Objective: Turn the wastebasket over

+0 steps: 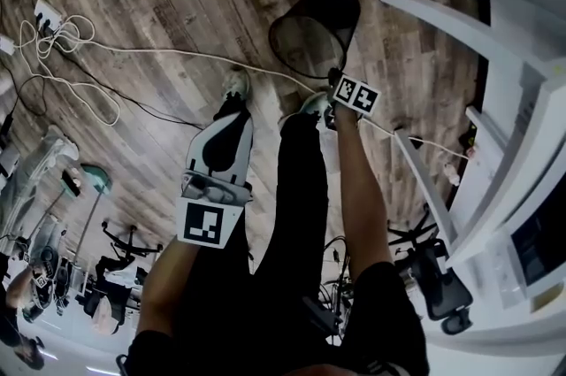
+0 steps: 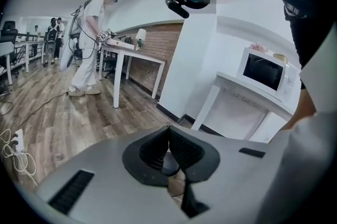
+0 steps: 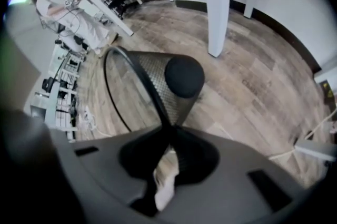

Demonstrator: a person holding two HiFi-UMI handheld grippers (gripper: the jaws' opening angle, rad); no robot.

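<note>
Item: wastebasket (image 1: 315,29), black mesh, at 1 o'clock in the head view. It is tipped sideways over the plank floor (image 1: 159,3), with its base pointing to 1 o'clock.

Right tool (image 1: 334,82): clamped on the basket's rim at its 5 o'clock edge, mesh wall pinched between the jaws (image 3: 171,128).

Left tool (image 1: 232,111): jaws pressed together with nothing between them (image 2: 168,136), at 9 o'clock of the right tool.

White cable (image 1: 177,54): runs across the floor.

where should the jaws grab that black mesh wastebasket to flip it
The thin rim at its open mouth, one jaw inside the mesh wall and one outside: the wastebasket lies tipped and its body is too wide to span. The right gripper grips there.
</note>
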